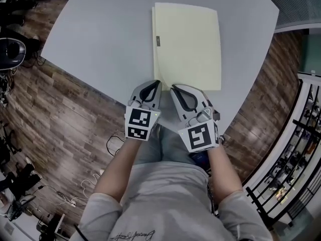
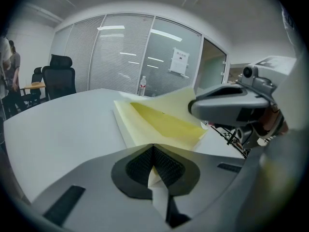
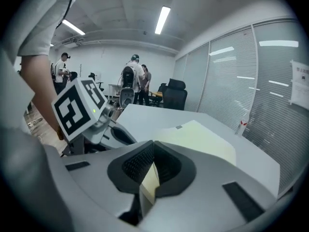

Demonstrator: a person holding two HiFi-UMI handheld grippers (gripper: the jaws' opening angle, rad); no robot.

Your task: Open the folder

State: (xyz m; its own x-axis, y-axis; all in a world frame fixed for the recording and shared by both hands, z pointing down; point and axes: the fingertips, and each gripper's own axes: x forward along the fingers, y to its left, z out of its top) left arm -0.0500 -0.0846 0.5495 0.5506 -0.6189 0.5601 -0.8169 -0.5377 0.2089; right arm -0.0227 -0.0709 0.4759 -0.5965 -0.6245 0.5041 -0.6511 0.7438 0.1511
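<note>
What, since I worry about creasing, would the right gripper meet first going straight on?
Shut on the near edge of the folder, the right gripper would likely push that lifted leaf forward first; past it lies the table, though depth is unclear.

Pale yellow folder [image 1: 188,46], light grey table [image 1: 100,39], brown wood-plank floor [image 1: 60,109], black-and-white square-patterned marker cubes [image 1: 139,124]

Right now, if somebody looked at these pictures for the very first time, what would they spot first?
The big pale yellow folder stands out first, lying on the grey table. At its near edge the left gripper and the right gripper sit side by side, each with its fingers pinched shut on one leaf of the folder. The top cover, in the right gripper, stands lifted a little off the bottom leaf.
</note>
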